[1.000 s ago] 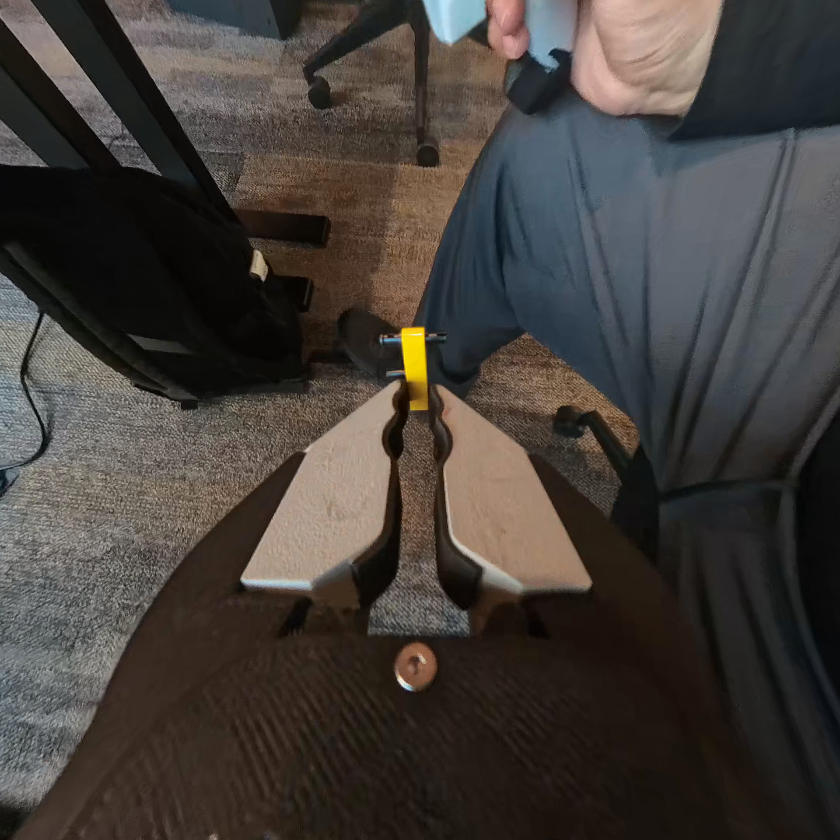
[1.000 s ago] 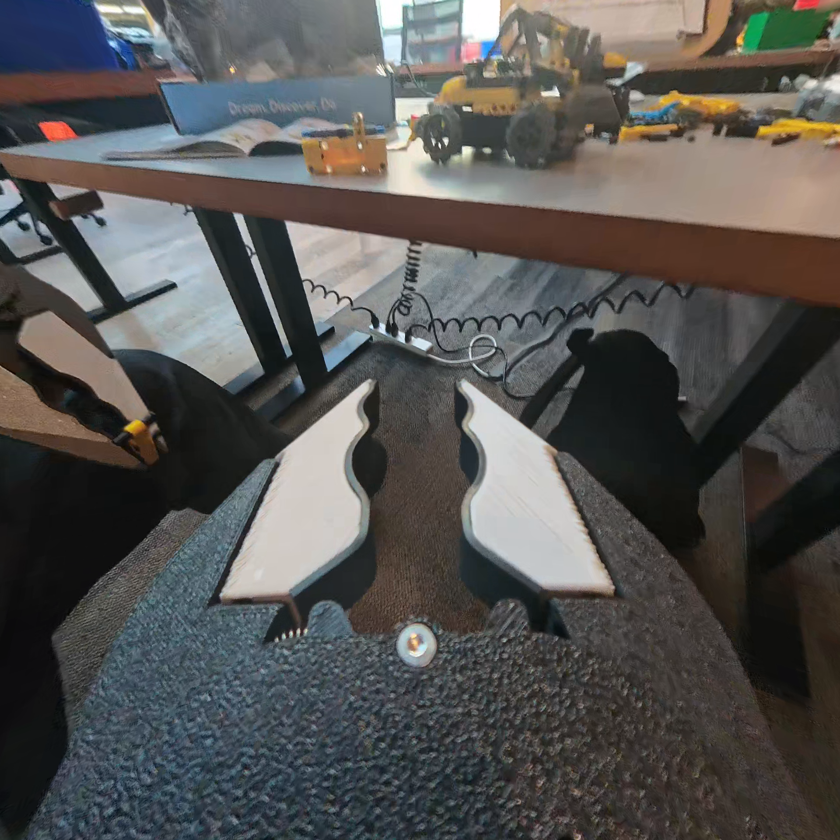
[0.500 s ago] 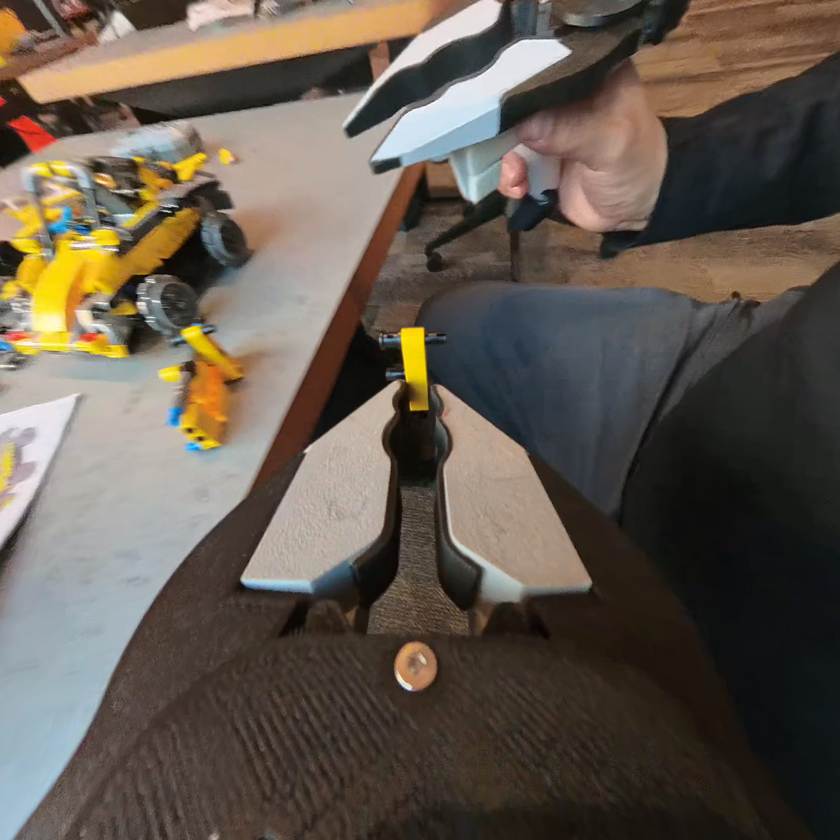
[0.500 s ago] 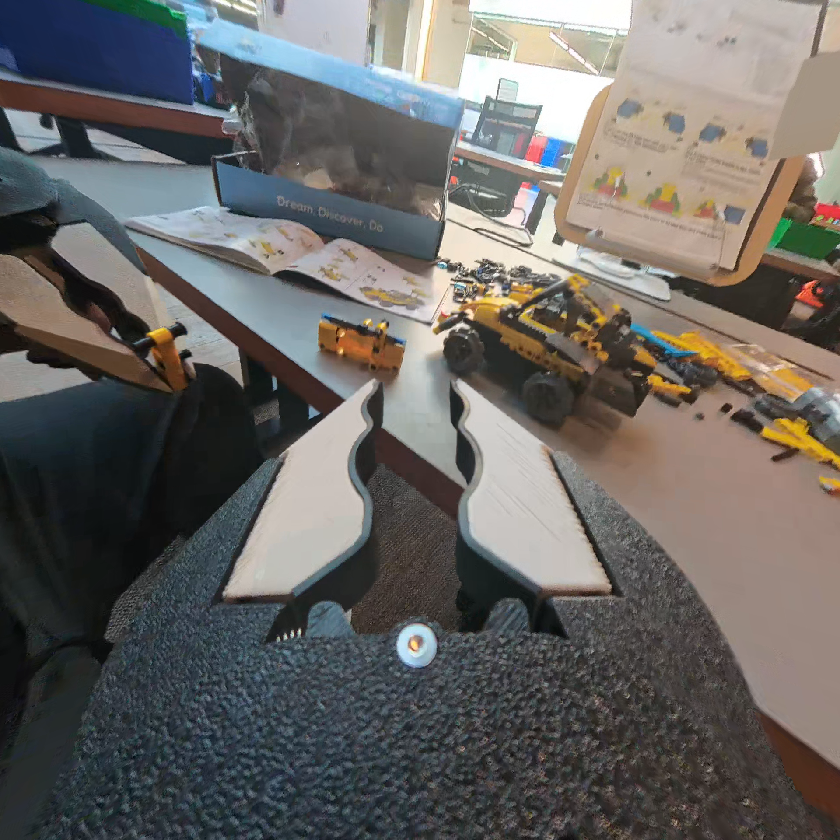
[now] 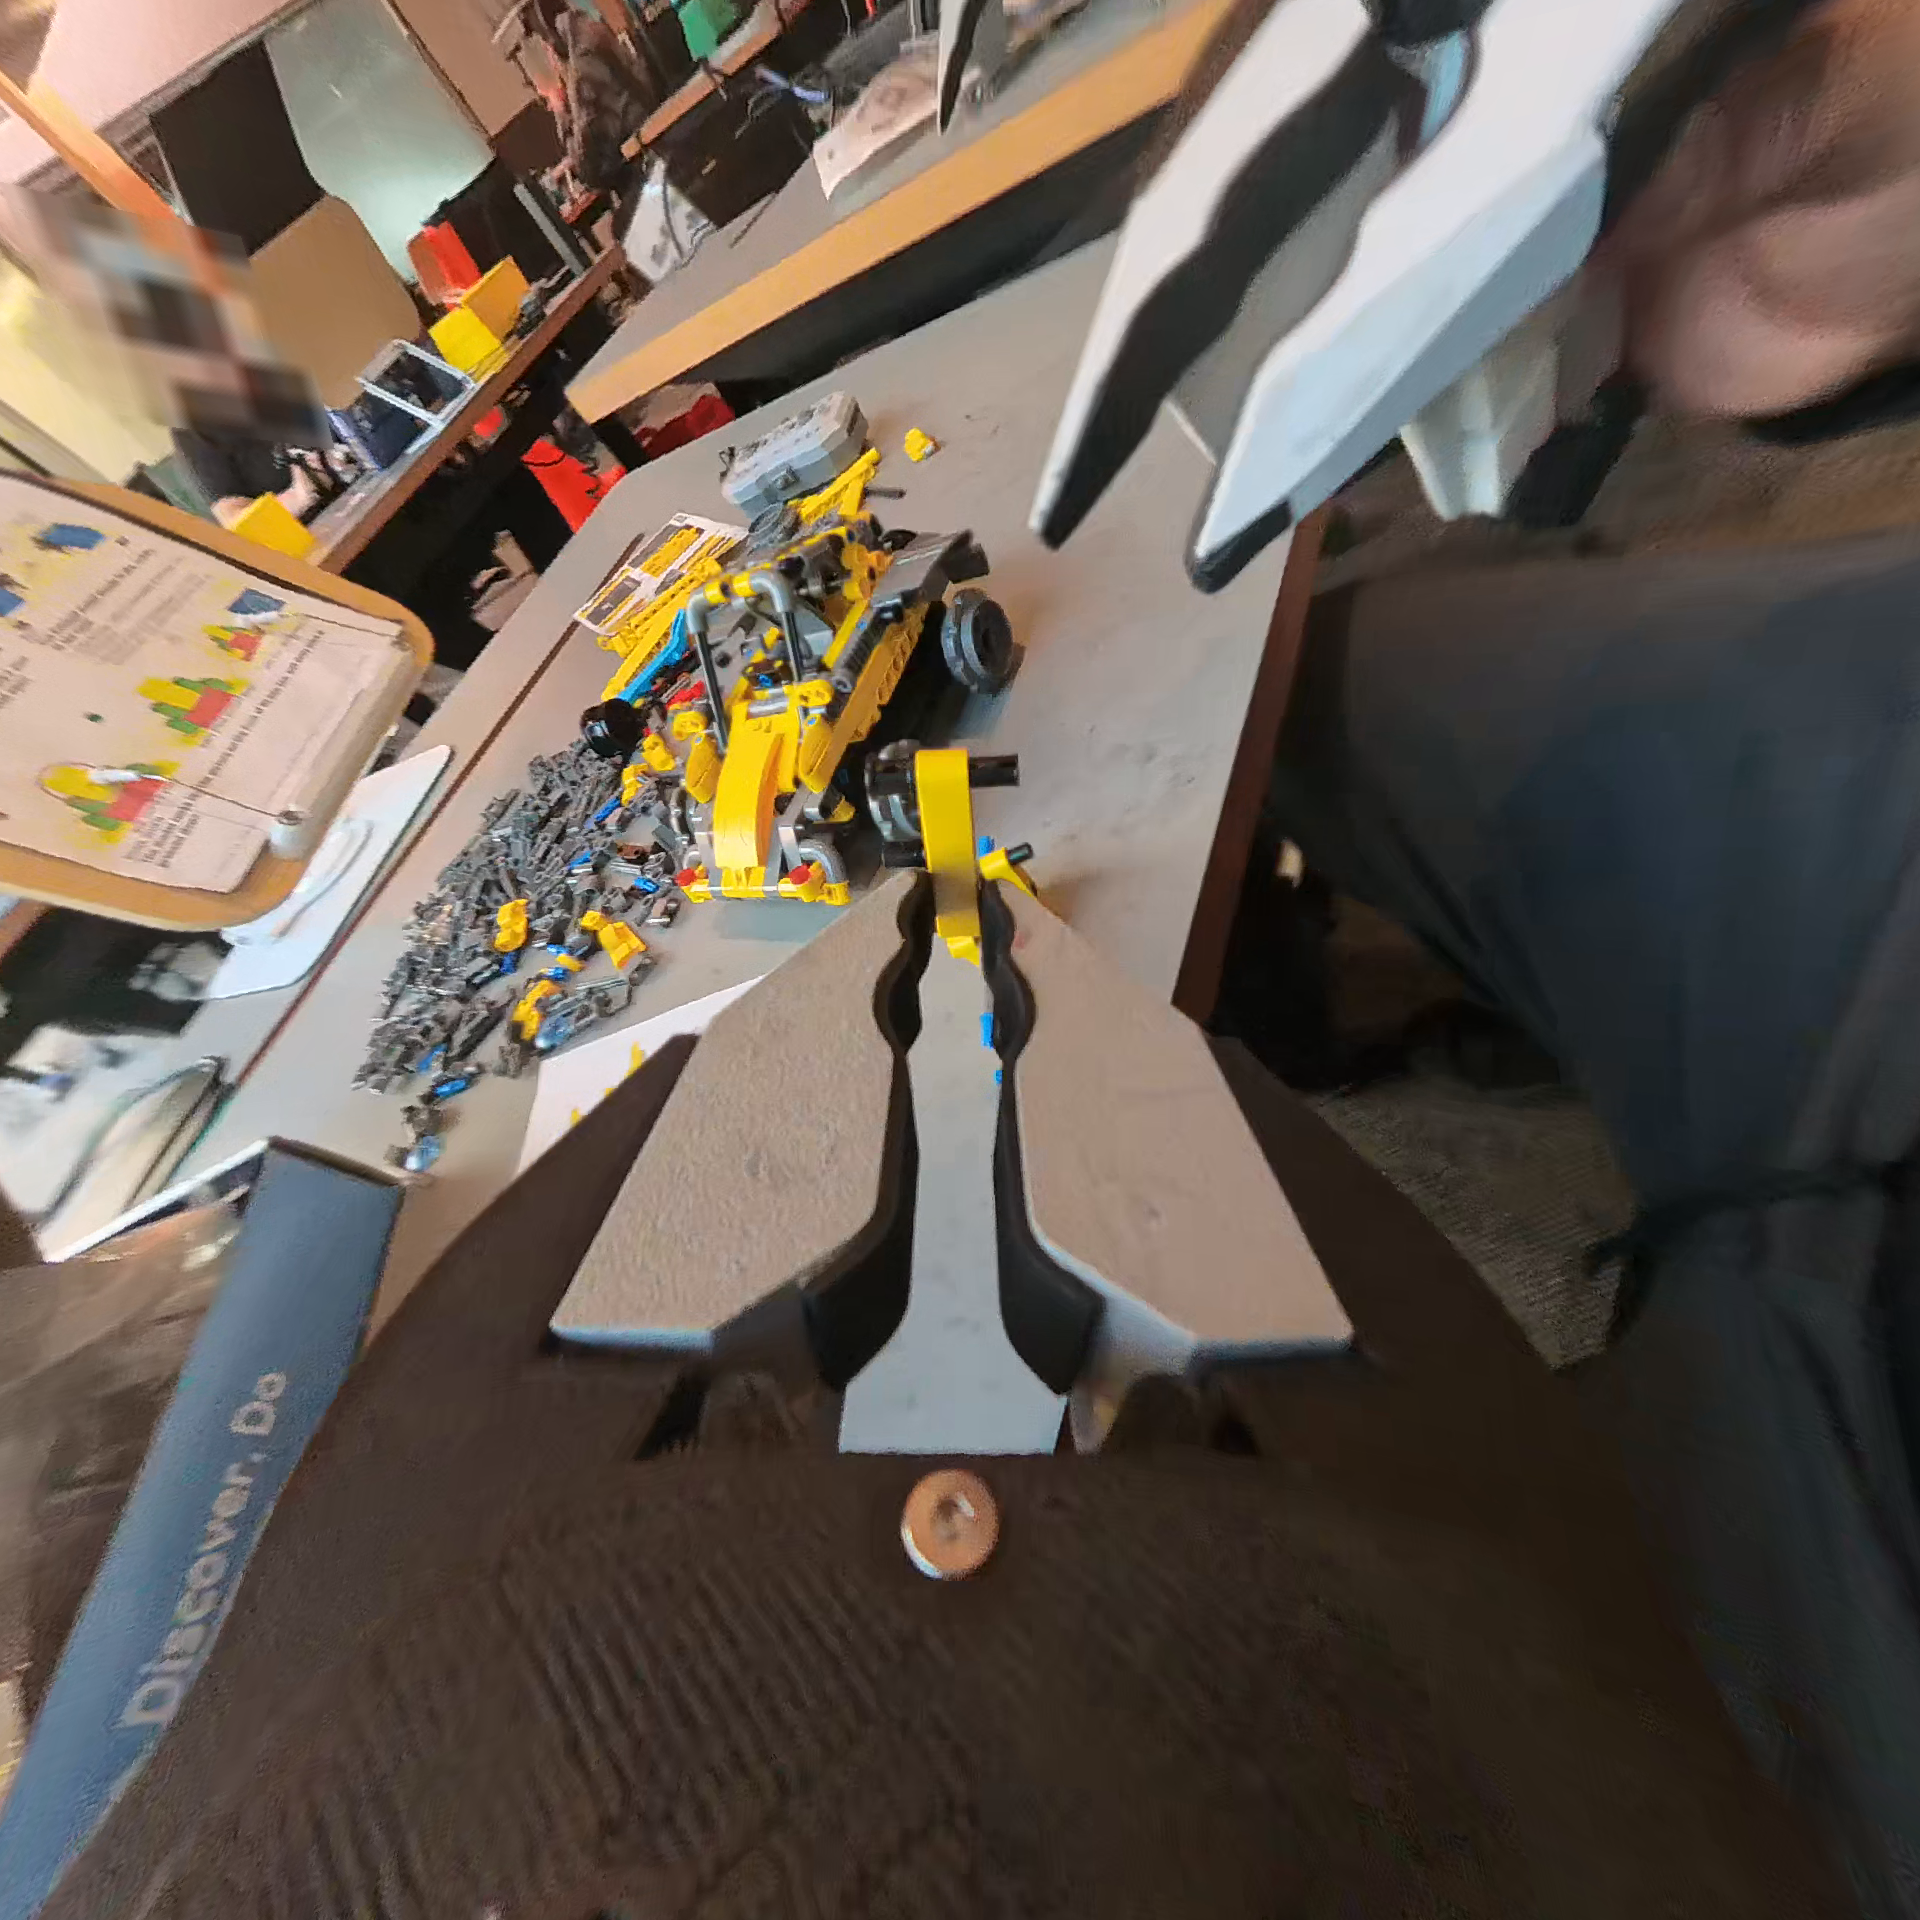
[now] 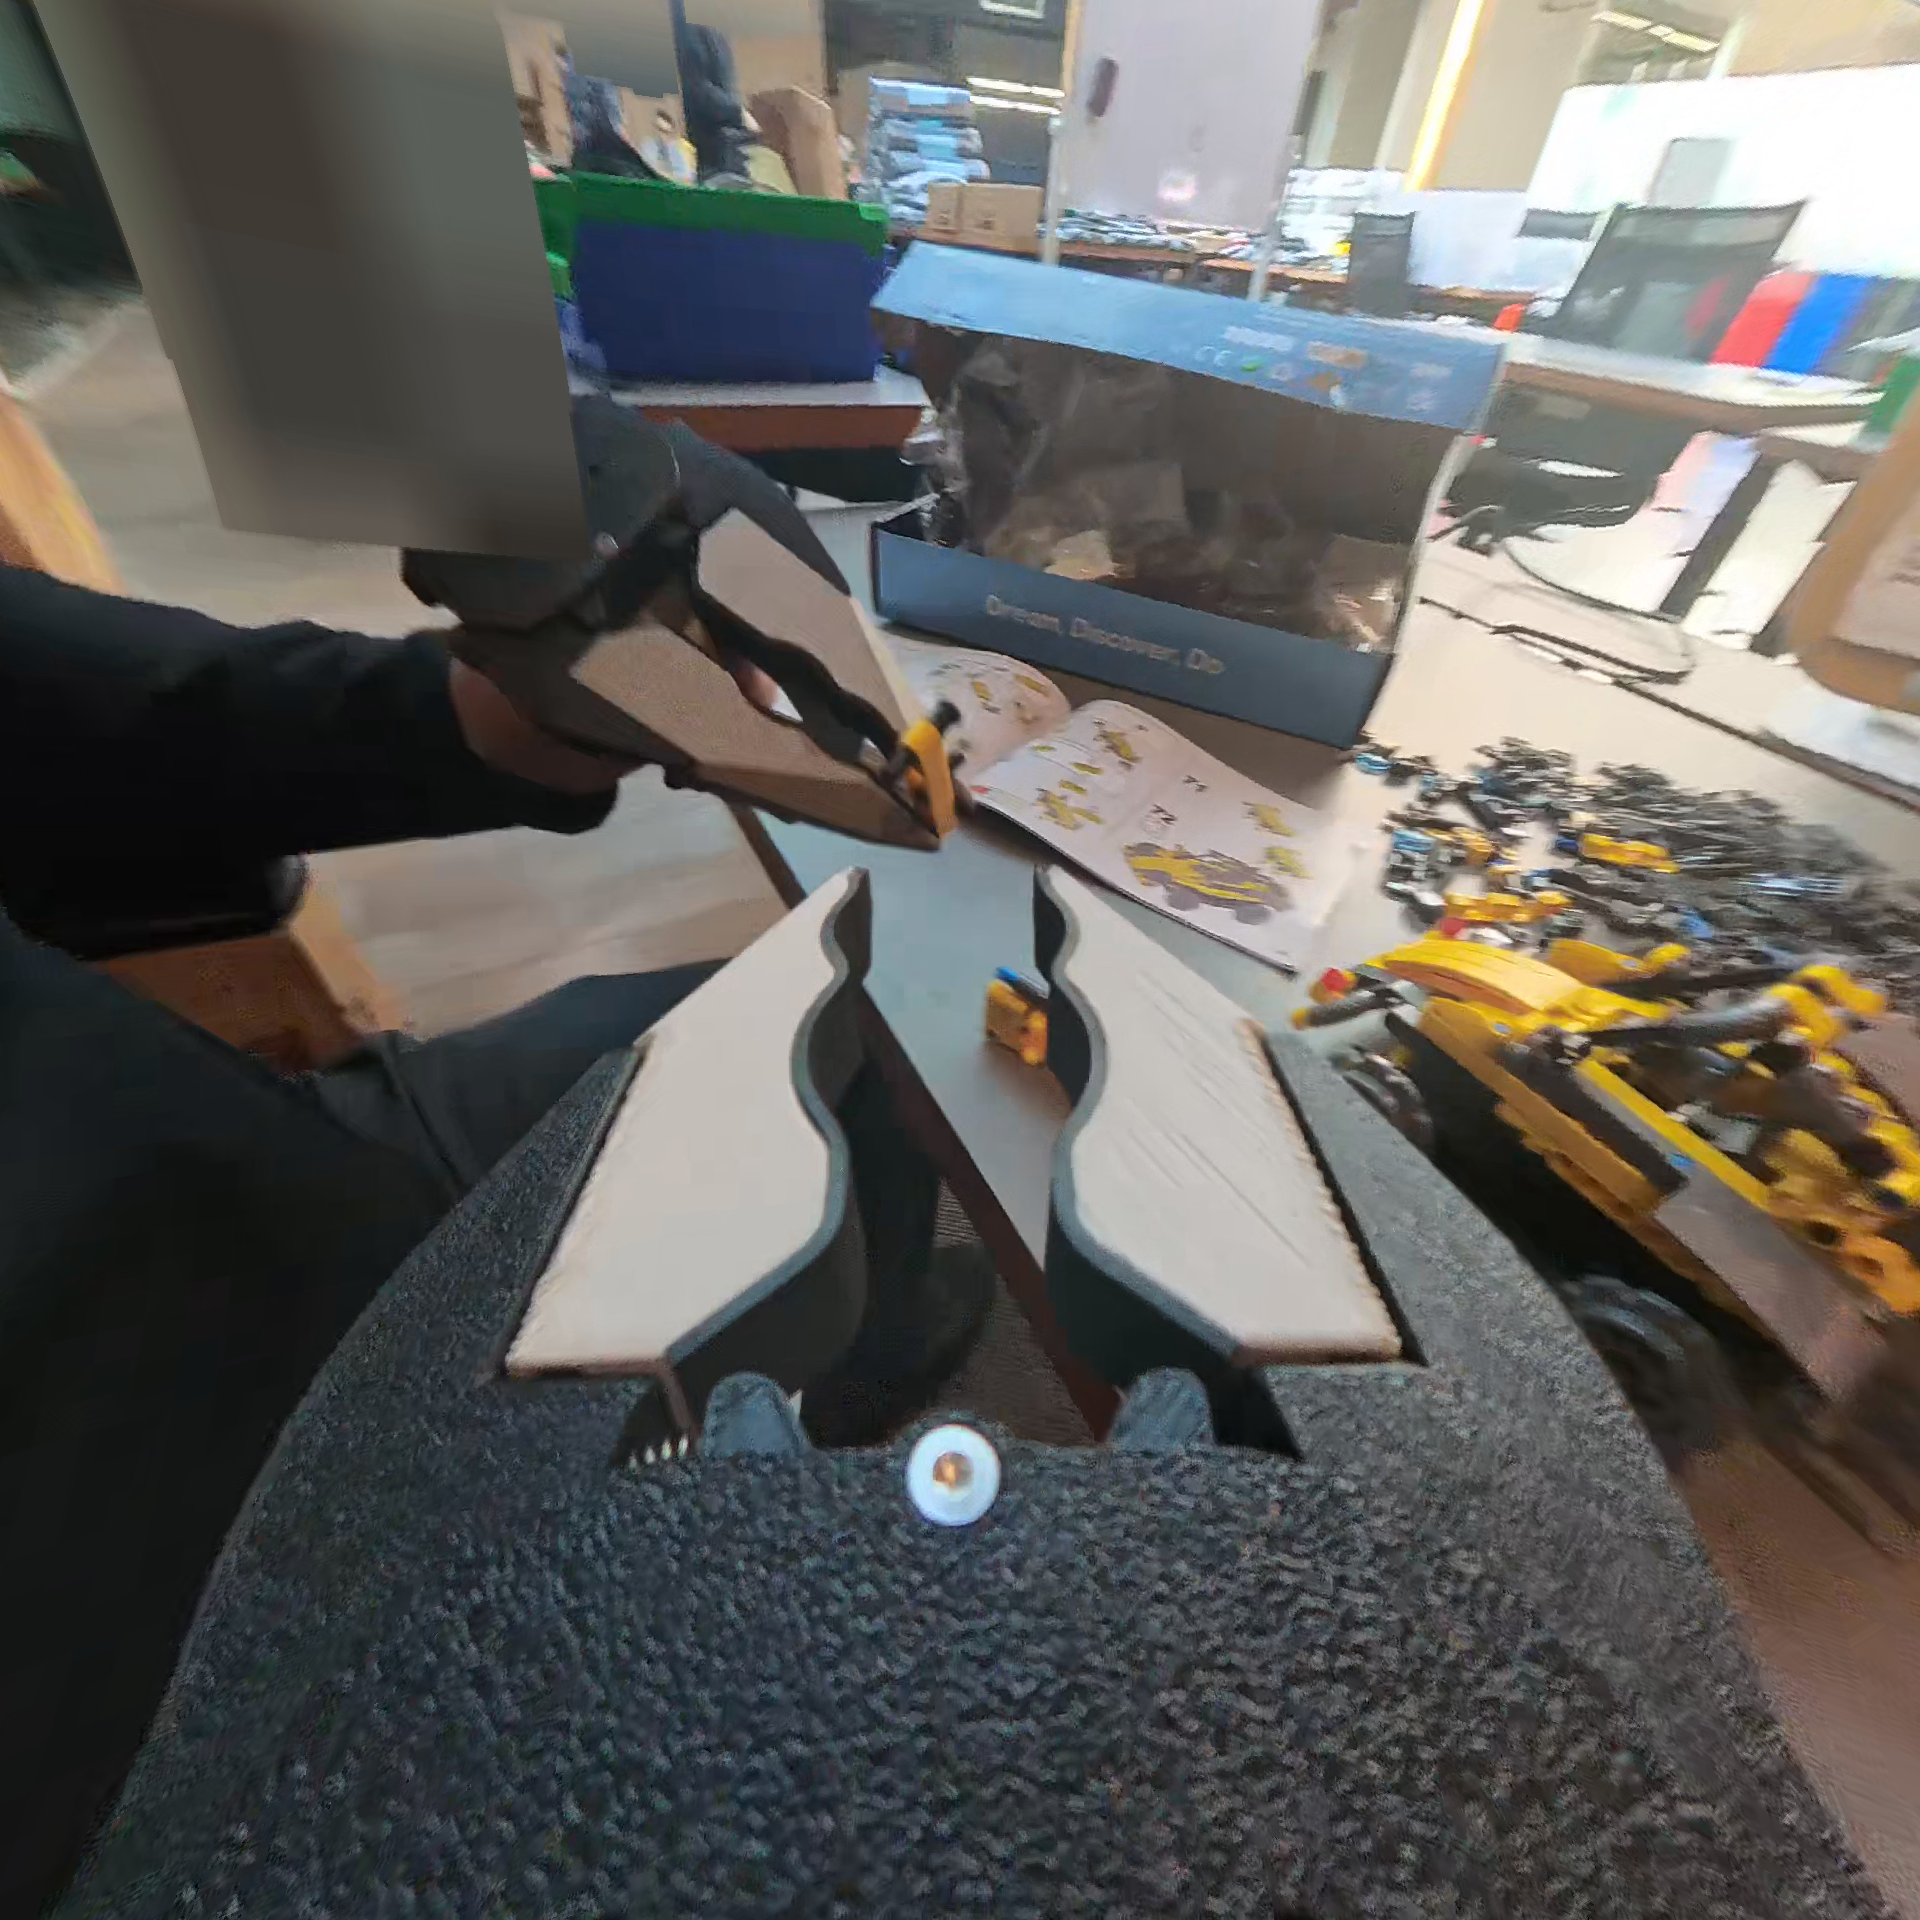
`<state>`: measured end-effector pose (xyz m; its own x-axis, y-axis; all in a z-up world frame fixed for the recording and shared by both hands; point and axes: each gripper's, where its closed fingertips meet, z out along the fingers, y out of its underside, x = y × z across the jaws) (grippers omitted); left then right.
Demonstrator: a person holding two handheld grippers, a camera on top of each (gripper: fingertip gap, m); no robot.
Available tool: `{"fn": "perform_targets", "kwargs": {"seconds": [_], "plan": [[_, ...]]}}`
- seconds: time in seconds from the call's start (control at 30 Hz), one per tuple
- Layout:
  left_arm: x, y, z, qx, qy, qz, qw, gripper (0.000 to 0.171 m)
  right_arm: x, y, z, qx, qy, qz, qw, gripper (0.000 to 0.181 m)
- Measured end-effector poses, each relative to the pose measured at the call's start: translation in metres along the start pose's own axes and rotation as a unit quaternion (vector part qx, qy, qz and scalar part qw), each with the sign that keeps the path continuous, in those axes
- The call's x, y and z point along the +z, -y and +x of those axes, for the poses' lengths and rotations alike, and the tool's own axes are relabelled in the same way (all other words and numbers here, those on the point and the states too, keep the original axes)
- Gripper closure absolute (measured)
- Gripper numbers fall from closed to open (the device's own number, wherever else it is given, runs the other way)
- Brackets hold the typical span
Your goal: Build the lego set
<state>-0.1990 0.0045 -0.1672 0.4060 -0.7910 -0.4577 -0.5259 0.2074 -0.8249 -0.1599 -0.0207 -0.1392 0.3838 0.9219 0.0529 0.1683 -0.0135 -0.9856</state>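
Both claws have risen from beside the person's lap to above the grey surface. On it sits the yellow brick-built vehicle. The right claw gapes empty; the left claw pinches a small yellow pinned beam.

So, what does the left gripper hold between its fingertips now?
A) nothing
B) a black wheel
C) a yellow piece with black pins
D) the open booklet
C: the left gripper is shut on a yellow piece with black pins, seen in both views; the right gripper is open and empty.
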Motion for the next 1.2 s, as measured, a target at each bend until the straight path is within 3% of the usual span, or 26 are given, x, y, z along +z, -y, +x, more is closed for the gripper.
{"fn": "perform_targets", "kwargs": {"seconds": [0.13,0.3,0.5,0.7,0.77,0.87,1.2], "plan": [[0.006,0.007,0.013,0.055,0.04,-0.039,0.997,0.166,0.001,0.005,-0.019,0.044,0.059,0.005,0.997,0.148],[0.003,0.037,0.021,0.12,0.072,-0.063,0.988,0.166,-0.011,0.008,-0.019,0.088,0.051,-0.01,0.995,0.148],[0.003,0.077,0.018,0.094,0.112,-0.065,0.987,0.166,-0.043,0.035,-0.012,0.08,0.022,0.0,0.997,0.146],[0.01,0.055,0.021,-0.029,0.138,-0.083,0.987,0.166,-0.042,0.014,-0.012,0.114,-0.003,-0.017,0.993,0.149],[0.014,0.053,0.028,-0.037,0.133,-0.075,0.988,0.166,-0.037,0.008,-0.008,0.111,-0.028,-0.005,0.993,0.149],[0.019,0.047,0.035,-0.036,0.136,-0.074,0.987,0.166,-0.026,0.008,-0.016,0.133,0.0,0.019,0.991,0.145],[0.022,0.018,0.038,-0.071,0.131,-0.058,0.987,0.166,0.007,-0.02,-0.004,0.169,0.001,0.005,0.986,0.173]]}}
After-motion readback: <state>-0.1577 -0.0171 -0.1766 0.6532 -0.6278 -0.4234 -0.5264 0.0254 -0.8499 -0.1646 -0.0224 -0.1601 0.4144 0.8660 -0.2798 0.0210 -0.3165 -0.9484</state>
